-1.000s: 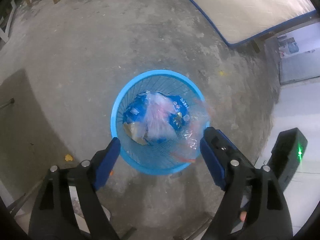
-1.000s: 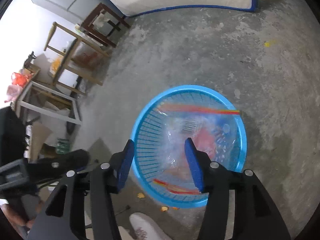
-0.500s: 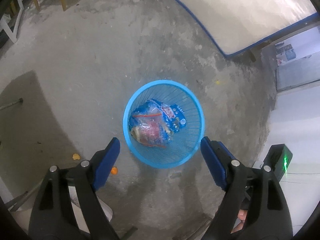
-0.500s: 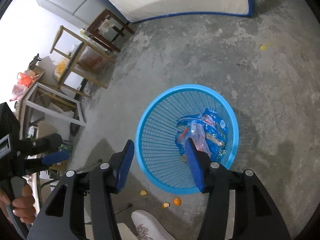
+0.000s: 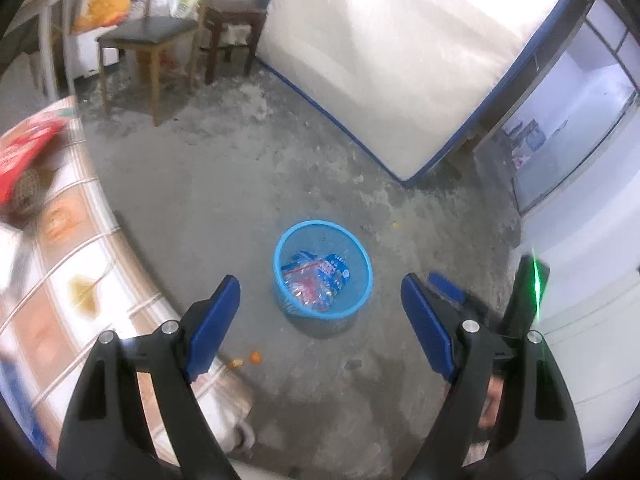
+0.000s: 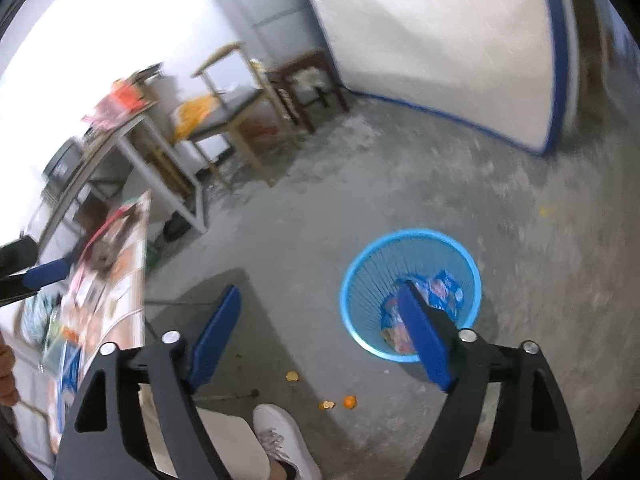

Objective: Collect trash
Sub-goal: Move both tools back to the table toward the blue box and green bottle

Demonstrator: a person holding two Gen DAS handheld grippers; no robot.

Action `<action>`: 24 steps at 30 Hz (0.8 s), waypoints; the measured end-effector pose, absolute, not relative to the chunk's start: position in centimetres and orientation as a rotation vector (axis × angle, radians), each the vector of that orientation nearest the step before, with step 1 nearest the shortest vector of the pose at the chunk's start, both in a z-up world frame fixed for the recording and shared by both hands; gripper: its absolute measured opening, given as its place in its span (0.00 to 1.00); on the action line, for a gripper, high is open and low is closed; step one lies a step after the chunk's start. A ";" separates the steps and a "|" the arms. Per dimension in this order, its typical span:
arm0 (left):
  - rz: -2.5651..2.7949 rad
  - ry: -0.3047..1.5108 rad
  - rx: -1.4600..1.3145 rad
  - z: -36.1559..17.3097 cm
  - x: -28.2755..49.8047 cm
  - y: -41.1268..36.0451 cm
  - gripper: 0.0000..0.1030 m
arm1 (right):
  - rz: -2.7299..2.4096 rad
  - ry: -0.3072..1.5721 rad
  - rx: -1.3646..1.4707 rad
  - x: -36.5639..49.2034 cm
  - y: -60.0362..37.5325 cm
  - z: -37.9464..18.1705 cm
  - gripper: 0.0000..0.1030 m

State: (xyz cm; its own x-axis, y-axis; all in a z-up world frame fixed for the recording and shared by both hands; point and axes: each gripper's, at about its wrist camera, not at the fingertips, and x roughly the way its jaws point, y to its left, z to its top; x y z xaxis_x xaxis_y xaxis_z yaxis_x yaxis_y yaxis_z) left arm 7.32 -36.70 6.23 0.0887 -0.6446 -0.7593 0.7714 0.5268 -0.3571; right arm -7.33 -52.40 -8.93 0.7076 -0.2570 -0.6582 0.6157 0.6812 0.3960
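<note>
A round blue mesh basket (image 5: 288,240) (image 6: 360,272) stands on the concrete floor, holding blue and clear plastic wrappers (image 5: 316,278) (image 6: 444,288). My left gripper (image 5: 320,300) hangs well above it, open and empty, framing the basket between its blue pads. My right gripper (image 6: 320,320) is also high above the floor; its jaws are opening with nothing between them, and its right pad overlaps the basket in the picture. Small orange peel scraps (image 5: 255,357) (image 6: 349,401) lie on the floor near the basket.
A table with a patterned cloth (image 5: 60,240) (image 6: 116,280) carries packets and litter at the left. Wooden chairs (image 5: 154,36) (image 6: 236,120) and a mattress (image 5: 400,60) leaning on the wall stand at the back. A person's white shoe (image 6: 280,436) is below.
Both grippers have risen far above the basket, which now looks small. The clear plastic bag dropped into the basket, and the right jaws have spread wider. The table has come into view.
</note>
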 end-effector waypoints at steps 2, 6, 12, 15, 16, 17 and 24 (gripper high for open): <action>-1.014 1.009 0.128 7.3 6.8 -31.4 0.81 | -0.496 0.603 0.576 -6.3 -49.8 -6.9 0.84; -0.881 0.933 0.081 7.4 5.9 -21.9 0.81 | -0.367 0.616 0.482 -3.4 -44.6 -3.8 0.86; -0.618 0.794 -0.028 6.1 4.9 -7.3 0.81 | -0.090 0.669 0.442 2.7 -37.1 -1.2 0.86; -0.506 0.789 -0.090 4.4 5.6 -1.7 0.81 | 0.059 0.715 0.412 6.6 -32.6 -1.0 0.86; -0.486 0.805 -0.120 3.7 6.0 -0.1 0.81 | 0.083 0.729 0.403 7.5 -31.4 -1.0 0.86; -0.467 0.814 -0.142 3.2 6.3 1.2 0.81 | 0.124 0.748 0.388 8.9 -29.8 -1.0 0.86; -0.372 0.747 -0.224 0.8 7.6 8.0 0.81 | 0.404 0.767 0.130 14.3 -19.8 0.6 0.86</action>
State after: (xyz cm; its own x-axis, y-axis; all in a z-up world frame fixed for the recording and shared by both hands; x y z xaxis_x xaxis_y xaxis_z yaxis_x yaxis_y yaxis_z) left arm 7.60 7.97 0.83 0.6732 -0.4058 -0.6182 0.2489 0.9115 -0.3274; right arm 14.35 -19.84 0.60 0.6478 0.4011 -0.6477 -0.3077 0.9155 0.2591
